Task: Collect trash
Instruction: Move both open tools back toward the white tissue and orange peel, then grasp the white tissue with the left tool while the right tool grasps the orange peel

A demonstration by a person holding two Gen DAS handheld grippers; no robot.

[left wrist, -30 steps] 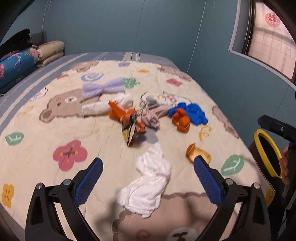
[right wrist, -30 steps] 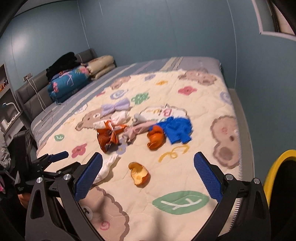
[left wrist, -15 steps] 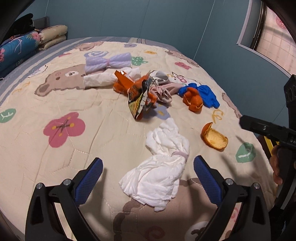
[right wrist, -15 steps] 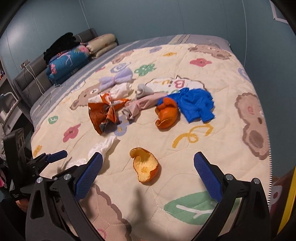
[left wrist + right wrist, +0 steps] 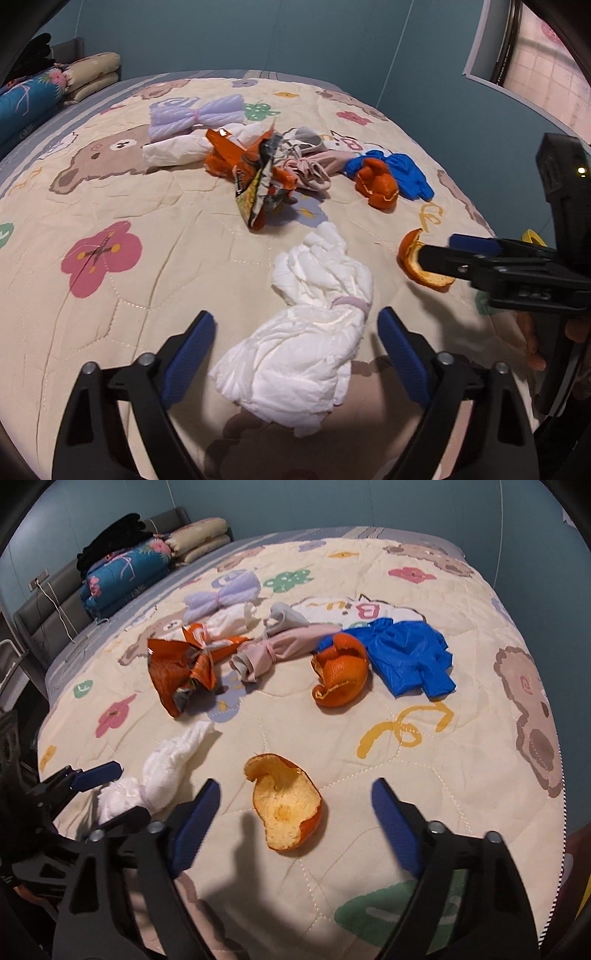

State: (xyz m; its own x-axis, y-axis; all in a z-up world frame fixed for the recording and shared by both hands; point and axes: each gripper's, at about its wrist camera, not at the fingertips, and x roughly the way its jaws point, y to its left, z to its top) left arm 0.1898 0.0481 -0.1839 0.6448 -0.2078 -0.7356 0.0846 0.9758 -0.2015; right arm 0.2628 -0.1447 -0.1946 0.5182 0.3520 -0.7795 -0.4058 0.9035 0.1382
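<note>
Right wrist view: we hold the right gripper (image 5: 295,808) spread wide around the near orange peel (image 5: 286,803), which lies cup-up on the quilt (image 5: 424,760). To take it cleanly we judge we should lower until the pads flank its rim, then close gently so it does not crack. Our left gripper (image 5: 295,343) is likewise spread, straddling the white tied cloth (image 5: 306,332). Going down in size: a teal-walled room, the bed, folded bedding (image 5: 125,572) at the headboard, then the snack wrapper (image 5: 181,672), second peel (image 5: 341,672) and blue glove (image 5: 410,653).

Orange peel (image 5: 286,805) cupped upward on quilt; white tissue wad (image 5: 310,321) beside.
</note>
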